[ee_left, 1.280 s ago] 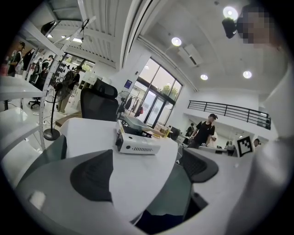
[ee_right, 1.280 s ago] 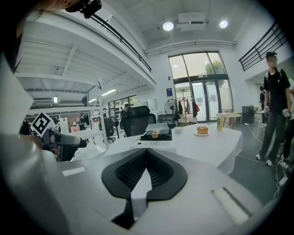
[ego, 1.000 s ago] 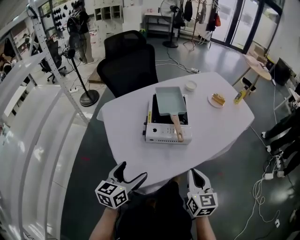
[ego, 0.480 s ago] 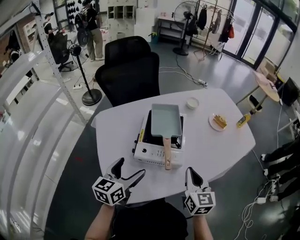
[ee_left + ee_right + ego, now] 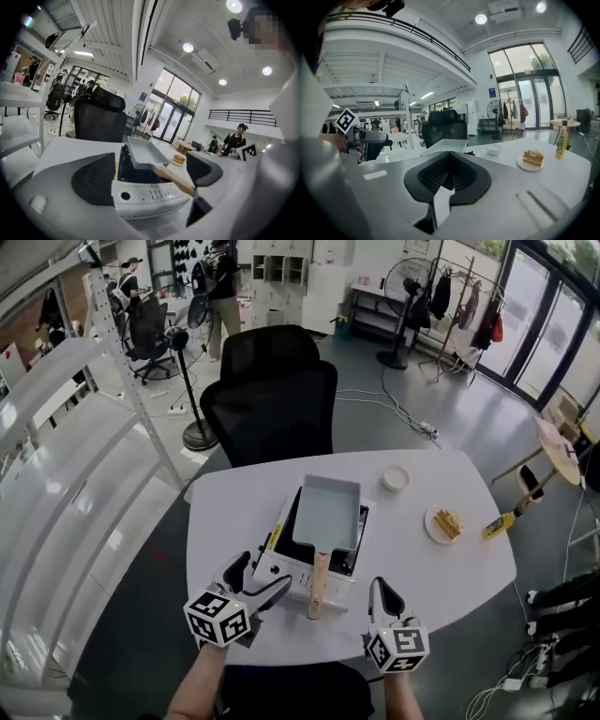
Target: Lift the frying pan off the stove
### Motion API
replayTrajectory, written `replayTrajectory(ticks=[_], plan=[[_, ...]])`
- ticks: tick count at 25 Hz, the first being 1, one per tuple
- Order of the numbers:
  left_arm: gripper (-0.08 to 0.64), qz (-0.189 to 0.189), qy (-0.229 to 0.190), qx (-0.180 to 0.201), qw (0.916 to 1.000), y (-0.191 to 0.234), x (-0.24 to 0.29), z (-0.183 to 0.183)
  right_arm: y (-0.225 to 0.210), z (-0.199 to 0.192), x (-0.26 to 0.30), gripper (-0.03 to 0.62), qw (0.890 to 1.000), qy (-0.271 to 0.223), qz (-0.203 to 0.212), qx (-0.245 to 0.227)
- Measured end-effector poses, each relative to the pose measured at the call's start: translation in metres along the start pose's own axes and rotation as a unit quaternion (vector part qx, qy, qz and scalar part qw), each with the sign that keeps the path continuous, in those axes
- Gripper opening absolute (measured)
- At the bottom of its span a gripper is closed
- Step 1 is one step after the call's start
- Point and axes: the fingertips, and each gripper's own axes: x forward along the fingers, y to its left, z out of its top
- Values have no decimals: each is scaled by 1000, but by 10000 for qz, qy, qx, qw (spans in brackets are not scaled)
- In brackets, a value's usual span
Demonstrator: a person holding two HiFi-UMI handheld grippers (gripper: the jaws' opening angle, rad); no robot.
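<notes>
A pale green rectangular frying pan (image 5: 328,512) with a wooden handle (image 5: 318,581) sits on a white portable stove (image 5: 292,570) on the white table (image 5: 450,568). The handle points toward me. My left gripper (image 5: 260,579) is open at the table's near edge, just left of the stove's front; in its own view the pan (image 5: 144,153) and handle (image 5: 176,178) show between its jaws. My right gripper (image 5: 379,595) is shut, held right of the handle's end and apart from it. Its view shows the pan (image 5: 443,146) beyond the closed jaws.
A small white bowl (image 5: 396,478), a plate with cake (image 5: 445,522) and a yellow bottle (image 5: 498,524) lie on the table's right side. A black office chair (image 5: 272,399) stands behind the table. People stand in the far background.
Both grippers have come forward from below the table edge toward the stove's front. The left one is now beside the stove; the pan has not moved.
</notes>
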Motion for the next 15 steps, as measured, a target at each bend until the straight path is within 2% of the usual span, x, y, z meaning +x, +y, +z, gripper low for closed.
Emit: replayTrajectory(ticks=[9,15], plan=[[508,406,-283,-24,9988,7,32,17,-30,0,38,5,9988,104,477,-21],[508,649,-291,-25,9975,15,38,23,-40,1,58,5,9975,40,696,-63]])
